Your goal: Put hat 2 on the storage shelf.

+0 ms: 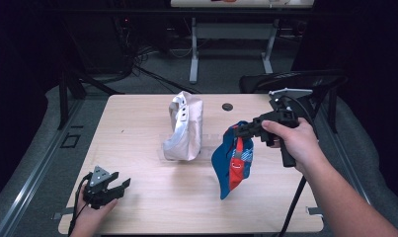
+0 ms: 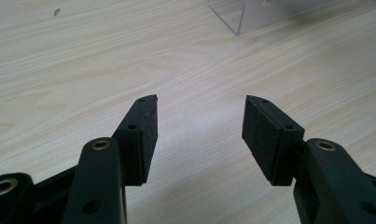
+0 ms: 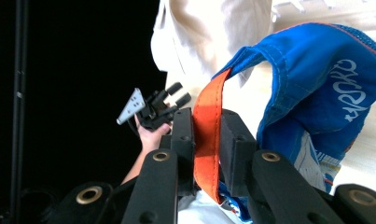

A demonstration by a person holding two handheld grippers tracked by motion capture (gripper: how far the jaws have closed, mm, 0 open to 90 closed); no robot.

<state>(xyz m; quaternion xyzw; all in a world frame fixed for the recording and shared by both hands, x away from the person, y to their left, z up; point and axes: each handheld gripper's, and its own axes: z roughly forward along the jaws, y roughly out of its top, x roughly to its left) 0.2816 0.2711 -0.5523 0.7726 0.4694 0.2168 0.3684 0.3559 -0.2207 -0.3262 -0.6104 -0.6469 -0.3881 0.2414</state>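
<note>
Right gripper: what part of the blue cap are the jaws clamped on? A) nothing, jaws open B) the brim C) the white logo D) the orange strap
D: in the right gripper view the right gripper has its jaws closed on the orange strap of the blue cap, which hangs off the table.

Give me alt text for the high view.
The right gripper holds a blue cap by its orange strap above a wooden table. A white cap stands mid-table; the left gripper rests open near the front left corner.
</note>
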